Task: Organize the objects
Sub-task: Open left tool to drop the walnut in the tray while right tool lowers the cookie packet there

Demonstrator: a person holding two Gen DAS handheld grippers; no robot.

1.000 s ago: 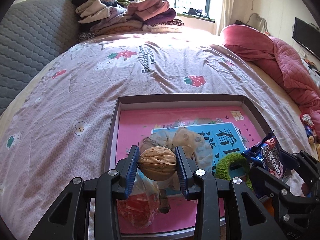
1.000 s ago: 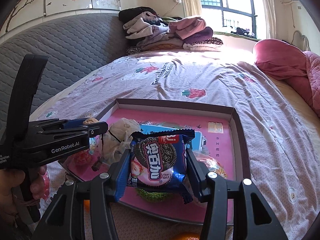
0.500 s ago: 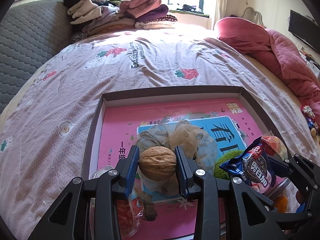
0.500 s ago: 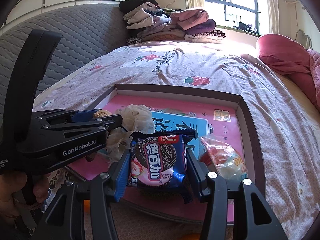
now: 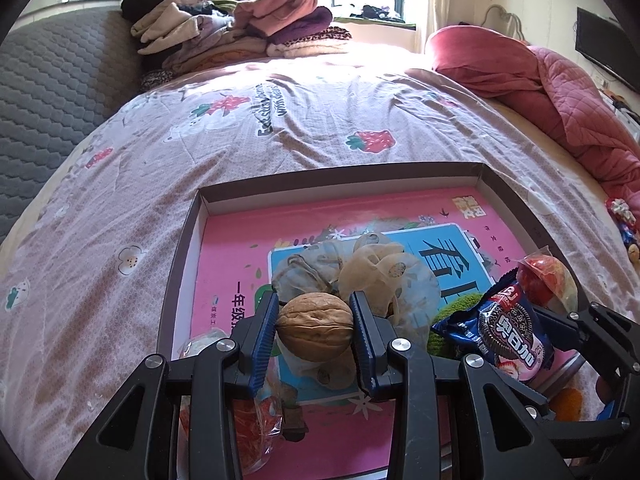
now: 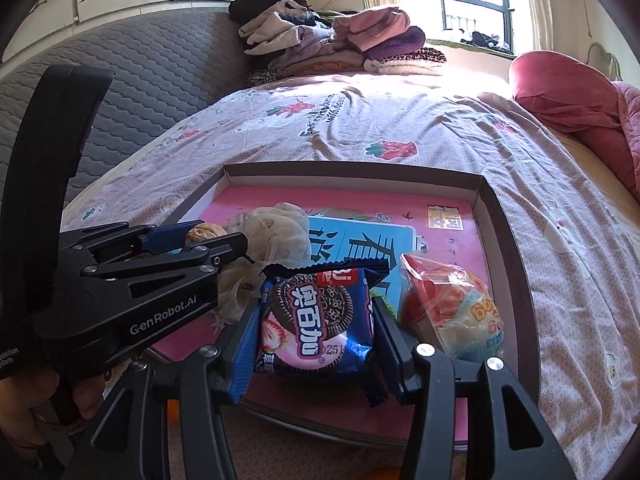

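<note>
Orange fruit (image 5: 568,403) beside the tray (image 5: 340,178) shows only in the left view.

the green thing (image 5: 454,314) in the tray shows only as a sliver behind the cookie packet (image 5: 506,330). an orange thing (image 5: 568,404) by the tray's near corner is half hidden behind the right gripper (image 5: 560,344); what it is cannot be told.

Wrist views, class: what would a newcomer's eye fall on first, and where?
First, the walnut clamped in the left gripper, above the near left of the shallow box on the bed. Next, the blue cookie packet gripped by the right gripper over the box's near edge, beside a clear-wrapped snack lying inside.
</note>
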